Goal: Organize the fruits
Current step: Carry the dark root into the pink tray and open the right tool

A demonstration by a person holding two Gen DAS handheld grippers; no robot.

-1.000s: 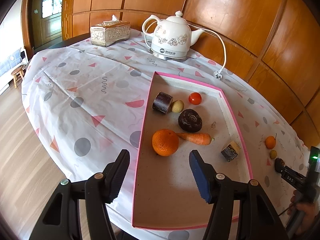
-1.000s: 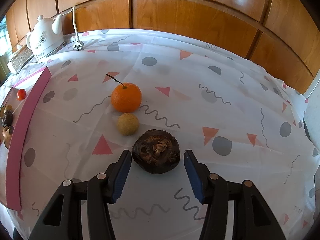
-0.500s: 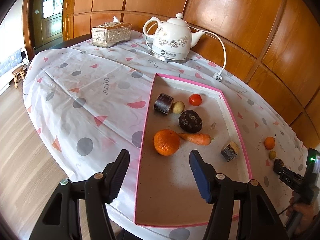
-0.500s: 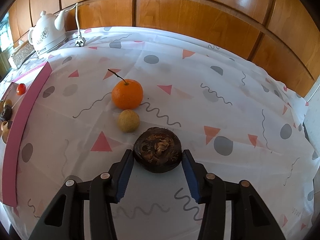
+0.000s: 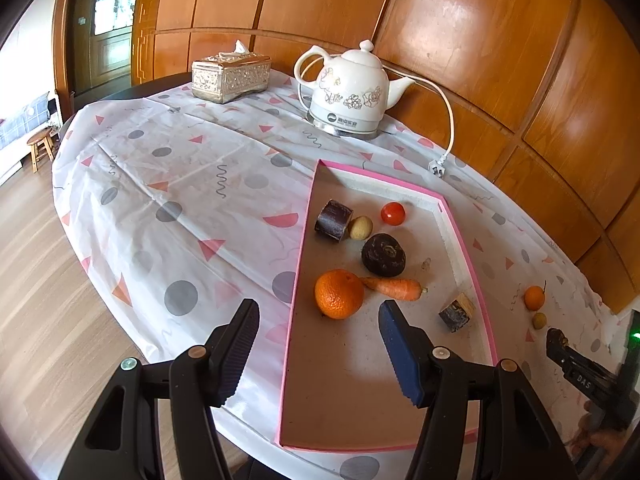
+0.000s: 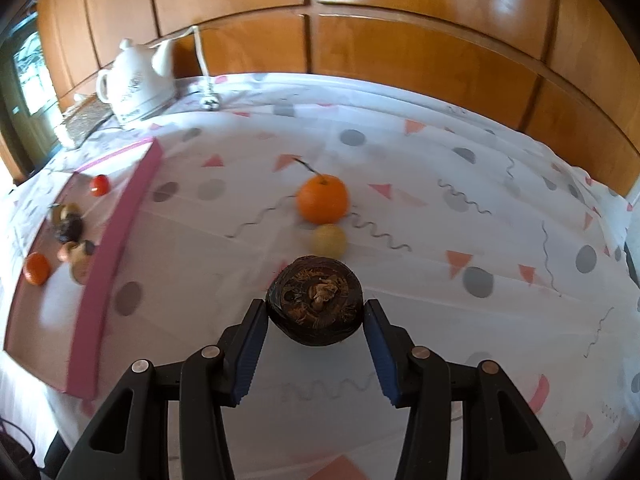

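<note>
Bench [image 6: 440, 152]: draped in patterned cloth (wood panelling behind).
Right tool [image 6: 315, 320]: clenched on the dark round fruit [image 6: 315, 304].
Left tool [image 5: 318, 330]: released, held above the pink tray [image 5: 291, 308].

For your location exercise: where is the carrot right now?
Left wrist view: the carrot lies inside the pink tray, right of the large orange, below the dark round fruit.

Right view: motion blur softens the tray [image 6: 116, 248] and what's in it; brownish lumps [image 6: 74, 240] there can't be ID'd. Tissue box [image 6: 86, 118] mostly hidden behind the kettle [image 6: 138, 86]. Dark fruit [image 6: 315, 305] covers its own underside, so contact w/ the cloth can't be told. Left view: right gripper [image 5: 554, 338] is cut by the edge, its fruit [image 5: 557, 335] barely showing; small speck [image 5: 426, 264] in tray too tiny to tell.
</note>
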